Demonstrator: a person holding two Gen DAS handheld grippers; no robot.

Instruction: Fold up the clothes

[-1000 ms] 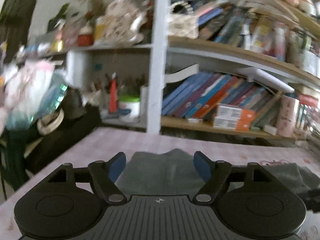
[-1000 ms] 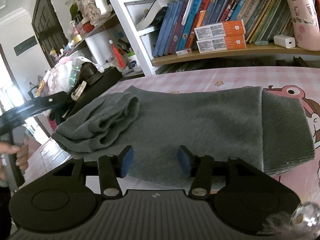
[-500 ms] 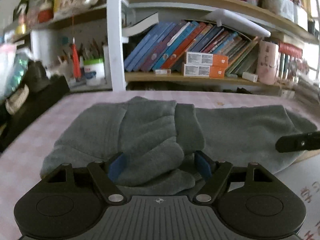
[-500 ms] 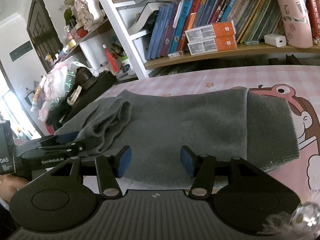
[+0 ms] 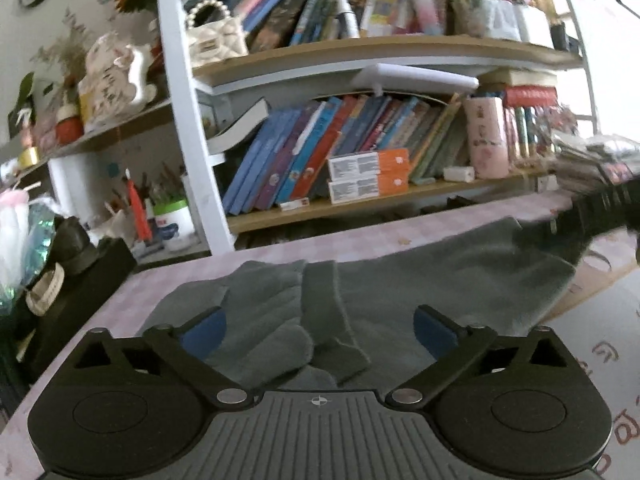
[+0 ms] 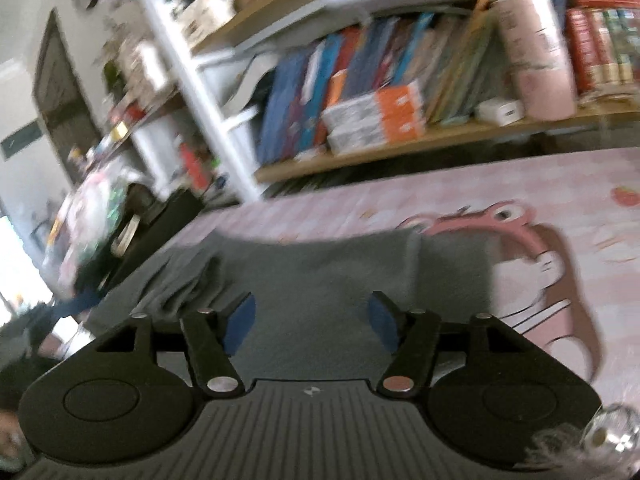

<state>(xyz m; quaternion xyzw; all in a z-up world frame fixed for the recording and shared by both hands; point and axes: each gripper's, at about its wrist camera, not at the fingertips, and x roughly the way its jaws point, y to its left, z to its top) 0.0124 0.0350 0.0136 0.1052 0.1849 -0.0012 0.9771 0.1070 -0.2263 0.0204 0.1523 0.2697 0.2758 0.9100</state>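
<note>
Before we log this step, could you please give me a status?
Both hand-held grippers opening, holding nothing. Grey garment flat on table, sleeve bunched. Nothing in the way.

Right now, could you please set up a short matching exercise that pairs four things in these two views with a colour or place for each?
Things:
1. sweater
2. finger pads
3. orange boxes
4. cartoon animal

Colour or place:
A. printed on the pink tablecloth
B. grey, flat on the table
C. on the bookshelf, in front of the books
D. blue

Pairs: 1-B, 2-D, 3-C, 4-A
</note>
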